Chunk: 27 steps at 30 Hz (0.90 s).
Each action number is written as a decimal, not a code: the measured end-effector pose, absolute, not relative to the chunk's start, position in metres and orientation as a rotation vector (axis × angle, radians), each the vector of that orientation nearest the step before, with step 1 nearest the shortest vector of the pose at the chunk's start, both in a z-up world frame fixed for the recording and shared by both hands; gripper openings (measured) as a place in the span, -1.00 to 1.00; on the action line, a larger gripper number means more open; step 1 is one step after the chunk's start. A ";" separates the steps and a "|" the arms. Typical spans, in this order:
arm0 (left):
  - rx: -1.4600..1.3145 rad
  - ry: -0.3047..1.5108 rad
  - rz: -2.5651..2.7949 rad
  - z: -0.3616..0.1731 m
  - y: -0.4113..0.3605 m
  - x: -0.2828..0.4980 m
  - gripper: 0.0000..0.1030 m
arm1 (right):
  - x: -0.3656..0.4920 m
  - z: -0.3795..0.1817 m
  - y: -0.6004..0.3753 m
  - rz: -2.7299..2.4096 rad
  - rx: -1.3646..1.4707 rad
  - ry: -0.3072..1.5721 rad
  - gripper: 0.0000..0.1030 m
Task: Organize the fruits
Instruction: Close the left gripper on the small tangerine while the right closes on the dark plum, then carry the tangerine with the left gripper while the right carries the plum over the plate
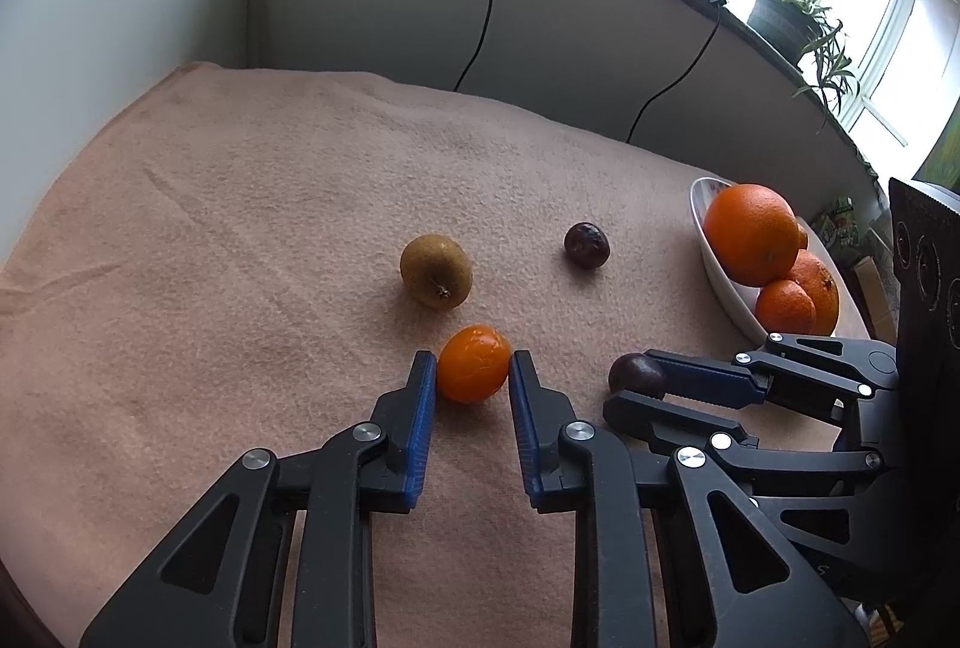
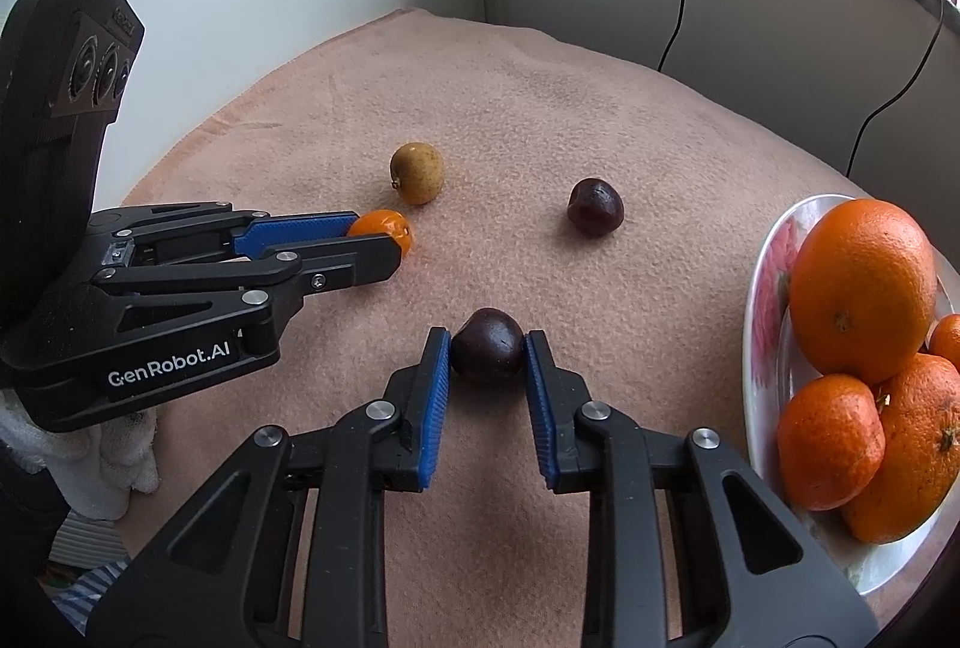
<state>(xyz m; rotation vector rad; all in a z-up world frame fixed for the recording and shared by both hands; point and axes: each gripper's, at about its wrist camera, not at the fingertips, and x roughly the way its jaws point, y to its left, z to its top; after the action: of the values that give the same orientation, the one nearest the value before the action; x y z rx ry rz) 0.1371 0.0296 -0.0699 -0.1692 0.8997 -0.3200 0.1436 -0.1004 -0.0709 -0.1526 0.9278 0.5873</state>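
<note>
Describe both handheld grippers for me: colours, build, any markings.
Both match. The left gripper and right gripper have matte black plastic linkage arms joined by silver round rivets, with ribbed blue pads lining the jaws. The left gripper's body carries white "GenRobot.AI" lettering, and a black camera block with round lenses rises above it. No cables run to either.

A peach-coloured fleece blanket [image 2: 540,108] covers the supporting surface, and on it lie a brown kiwi-like fruit [image 2: 417,172], a small orange fruit [image 1: 474,363], two dark purple fruits, possibly plums [image 2: 595,206] [image 2: 487,343], and a white floral bowl [image 2: 765,288] of oranges [image 2: 864,288].
</note>
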 end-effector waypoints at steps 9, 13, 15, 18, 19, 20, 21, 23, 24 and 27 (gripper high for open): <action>-0.183 0.874 -0.333 -0.060 0.027 0.129 -0.56 | 0.135 -0.059 -0.115 0.596 -0.107 0.902 -0.50; -0.187 0.857 -0.343 -0.053 0.024 0.127 -0.56 | 0.128 -0.049 -0.127 0.602 -0.087 0.882 -0.50; -0.193 0.849 -0.351 -0.049 0.023 0.126 -0.56 | 0.125 -0.043 -0.134 0.598 -0.078 0.868 -0.50; -0.188 0.839 -0.362 -0.043 0.017 0.126 -0.56 | 0.121 -0.035 -0.146 0.591 -0.061 0.845 -0.50; -0.187 0.837 -0.367 -0.042 0.013 0.126 -0.56 | 0.120 -0.031 -0.151 0.587 -0.054 0.837 -0.50; -0.187 0.834 -0.373 -0.040 0.011 0.126 -0.56 | 0.119 -0.028 -0.155 0.583 -0.048 0.829 -0.50; -0.186 0.830 -0.379 -0.038 0.008 0.126 -0.56 | 0.117 -0.025 -0.160 0.579 -0.043 0.822 -0.50; -0.183 0.822 -0.390 -0.033 0.000 0.126 -0.56 | 0.116 -0.020 -0.169 0.569 -0.032 0.808 -0.50; -0.181 0.818 -0.396 -0.031 -0.003 0.126 -0.56 | 0.115 -0.018 -0.174 0.563 -0.027 0.802 -0.50; -0.174 0.808 -0.415 -0.025 -0.015 0.127 -0.56 | 0.114 -0.012 -0.189 0.546 -0.012 0.785 -0.50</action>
<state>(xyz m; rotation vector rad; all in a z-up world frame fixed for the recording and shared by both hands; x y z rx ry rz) 0.1274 -0.0145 -0.0246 -0.1743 0.8080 -0.4150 0.1141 -0.1887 -0.0123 -0.0121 0.7855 0.5457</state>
